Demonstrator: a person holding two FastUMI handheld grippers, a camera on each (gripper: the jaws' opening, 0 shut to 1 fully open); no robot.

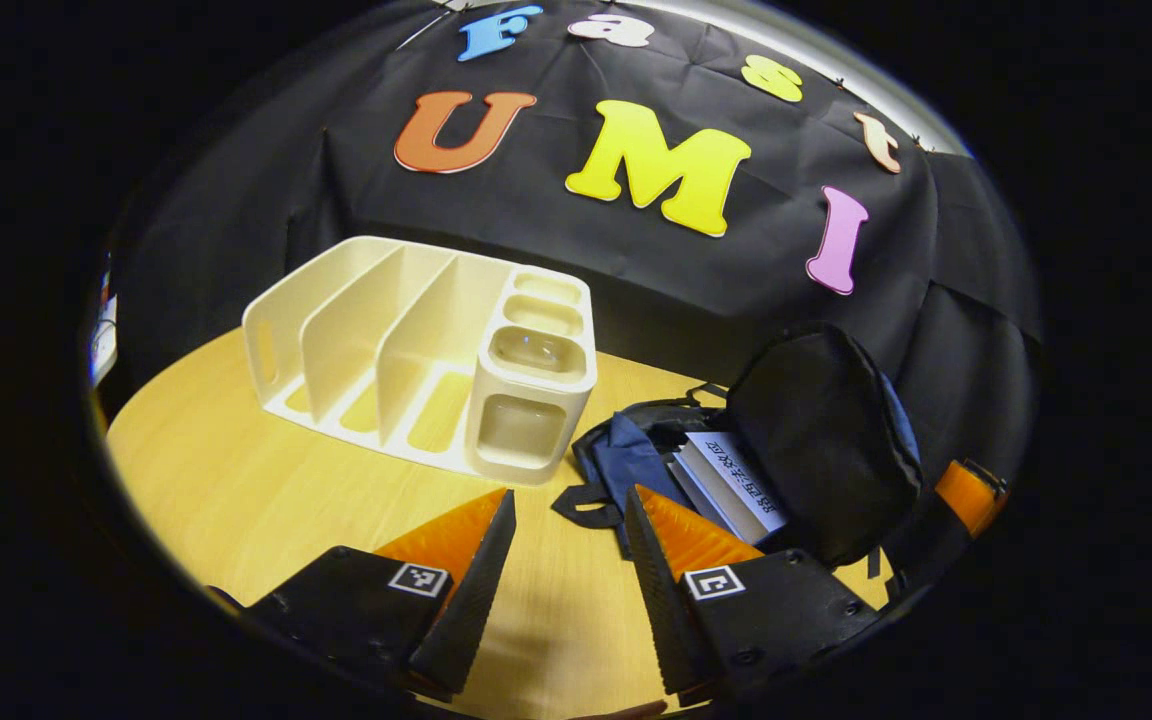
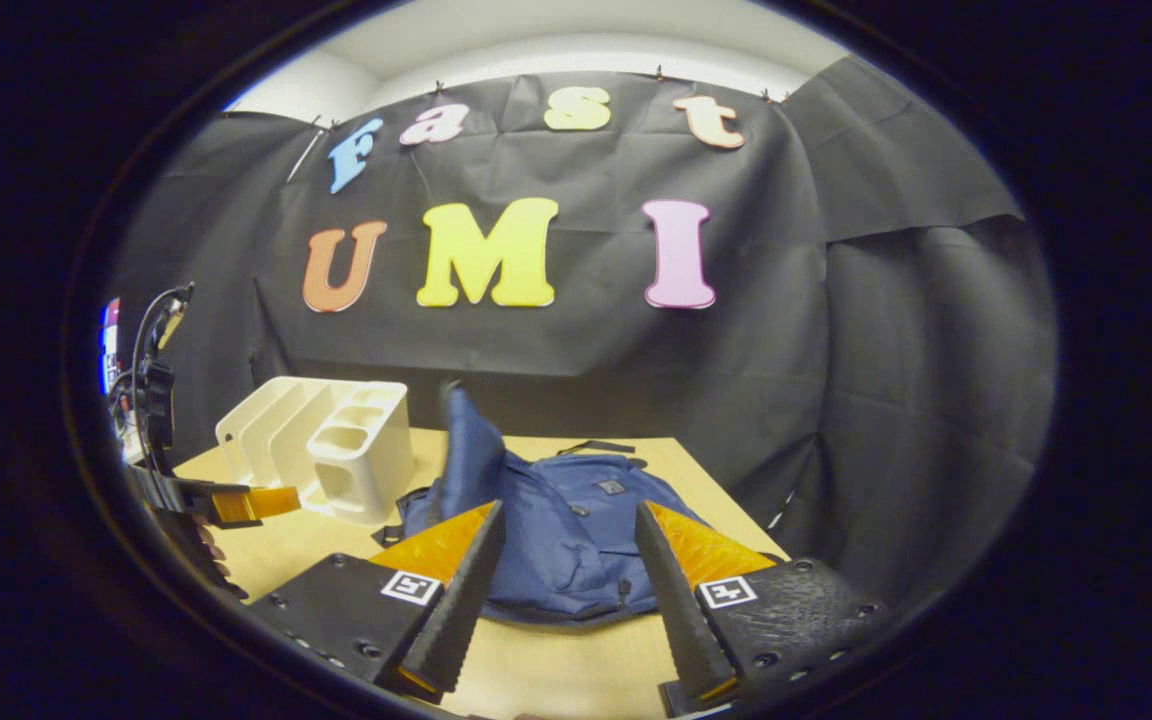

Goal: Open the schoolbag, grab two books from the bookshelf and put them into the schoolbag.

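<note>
Two spread fingers of the left gripper [image 1: 569, 510] sit at the bottom of the left gripper view, jaws apart and nothing between them, hovering over the wooden table [image 1: 236, 500]. Just beyond the right finger lies the schoolbag [image 1: 816, 440], its dark flap thrown up and open, and two books [image 1: 736, 485] lie inside its mouth, pale covers and spines showing, one stacked against the other. A bag strap [image 1: 581, 505] trails onto the tabletop near the fingertips. Farther off to the left stands the cream bookshelf [image 1: 416, 350], its three upright slots holding nothing, with small square cubbies at its right end. At the far right edge of that view, part of the other gripper peeks out beside the bag.

Over to the right gripper view: the right gripper [image 2: 568, 512] also has its jaws wide, gripping nothing, poised just above the near edge of the schoolbag [image 2: 576, 530]. From here the bag is blue, lying flat on the table [image 2: 536, 670], with one flap standing upright at its left side. Bookshelf [image 2: 326, 445] sits to the left of the bag, near it, touching or not I cannot tell. At the far left the left gripper [image 2: 256, 503] shows with a cable running up behind it, a hand [image 2: 211, 555] below it
</note>
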